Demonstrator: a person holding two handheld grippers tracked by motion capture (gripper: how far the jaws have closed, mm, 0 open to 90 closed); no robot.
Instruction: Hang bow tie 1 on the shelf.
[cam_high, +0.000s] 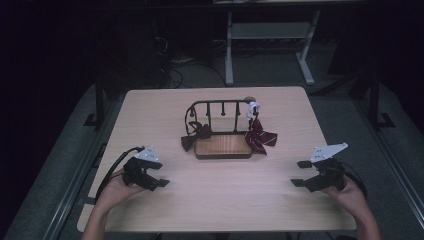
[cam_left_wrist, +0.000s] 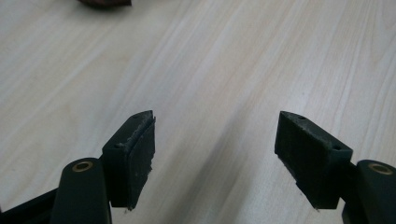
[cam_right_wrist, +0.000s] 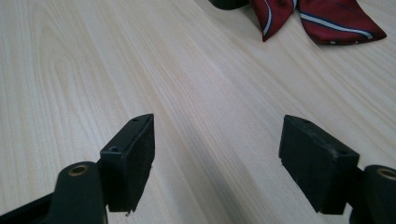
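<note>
A small black rack (cam_high: 220, 107) on a wooden base (cam_high: 222, 146) stands at the middle of the table. A dark brown bow tie (cam_high: 196, 134) hangs at its left end, and a red striped bow tie (cam_high: 260, 137) (cam_right_wrist: 322, 16) hangs at its right end under a white clip (cam_high: 252, 108). My left gripper (cam_high: 159, 175) (cam_left_wrist: 215, 140) rests low over the table's near left, jaws open, nothing between them. My right gripper (cam_high: 300, 173) (cam_right_wrist: 217, 140) sits at the near right, open and empty, pointing towards the red bow tie.
The light wooden table (cam_high: 215, 200) has bare surface between the two grippers and the rack. A person's hands (cam_high: 117, 189) come in from the bottom edge. Behind the table stand a desk frame (cam_high: 270, 45) and cables on the dark floor.
</note>
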